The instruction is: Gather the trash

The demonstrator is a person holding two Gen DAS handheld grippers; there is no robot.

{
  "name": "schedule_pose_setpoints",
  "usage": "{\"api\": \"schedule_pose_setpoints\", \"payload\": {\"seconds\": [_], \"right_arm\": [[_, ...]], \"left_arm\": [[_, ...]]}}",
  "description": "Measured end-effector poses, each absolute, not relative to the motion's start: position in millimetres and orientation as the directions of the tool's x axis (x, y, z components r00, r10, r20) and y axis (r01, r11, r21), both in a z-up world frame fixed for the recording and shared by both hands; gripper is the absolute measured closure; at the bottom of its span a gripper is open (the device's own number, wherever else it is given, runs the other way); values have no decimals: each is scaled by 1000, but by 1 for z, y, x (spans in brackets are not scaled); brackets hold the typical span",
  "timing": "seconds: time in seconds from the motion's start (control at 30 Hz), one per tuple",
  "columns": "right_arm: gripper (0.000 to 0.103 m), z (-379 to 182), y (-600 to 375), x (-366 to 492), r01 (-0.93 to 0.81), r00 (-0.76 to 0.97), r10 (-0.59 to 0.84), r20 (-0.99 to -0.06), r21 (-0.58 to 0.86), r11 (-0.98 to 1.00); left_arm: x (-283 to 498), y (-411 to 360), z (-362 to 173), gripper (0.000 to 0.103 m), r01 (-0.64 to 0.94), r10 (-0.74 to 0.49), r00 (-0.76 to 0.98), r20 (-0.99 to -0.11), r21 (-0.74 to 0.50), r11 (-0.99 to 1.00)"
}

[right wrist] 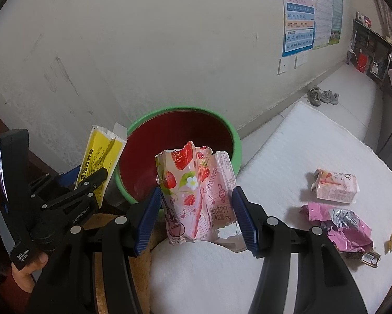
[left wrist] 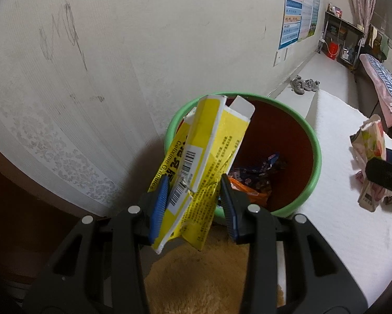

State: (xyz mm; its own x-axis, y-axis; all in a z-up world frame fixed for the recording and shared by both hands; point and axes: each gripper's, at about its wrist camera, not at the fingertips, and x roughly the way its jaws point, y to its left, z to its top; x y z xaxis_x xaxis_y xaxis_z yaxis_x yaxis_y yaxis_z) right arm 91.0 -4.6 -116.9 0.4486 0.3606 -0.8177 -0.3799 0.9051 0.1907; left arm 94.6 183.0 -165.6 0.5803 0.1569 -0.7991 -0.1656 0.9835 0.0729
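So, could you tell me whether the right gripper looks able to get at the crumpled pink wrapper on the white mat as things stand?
Probably not yet: the right gripper is shut on the strawberry biscuit box. Otherwise the way to the pink wrapper looks free, since it lies uncovered on the white mat.

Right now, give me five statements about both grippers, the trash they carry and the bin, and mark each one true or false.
1. The left gripper is shut on a flattened yellow cardboard box. True.
2. The right gripper grips a blue can. False: it holds a pink strawberry-print snack box.
3. The round red bin with a green rim is empty. False: wrappers lie at its bottom.
4. A crumpled pink foil wrapper lies on the white mat. True.
5. A pair of grey shoes stands by the wall. True.
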Motion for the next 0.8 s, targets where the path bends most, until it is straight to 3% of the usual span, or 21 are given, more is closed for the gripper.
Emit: {"api": "schedule_pose_setpoints", "payload": {"seconds": [0.8], "right_arm": [[48, -115, 18, 138, -350, 440, 422, -793, 282, 893]], "left_arm": [[136, 192, -187, 65, -184, 148, 536, -831, 56, 981]]}}
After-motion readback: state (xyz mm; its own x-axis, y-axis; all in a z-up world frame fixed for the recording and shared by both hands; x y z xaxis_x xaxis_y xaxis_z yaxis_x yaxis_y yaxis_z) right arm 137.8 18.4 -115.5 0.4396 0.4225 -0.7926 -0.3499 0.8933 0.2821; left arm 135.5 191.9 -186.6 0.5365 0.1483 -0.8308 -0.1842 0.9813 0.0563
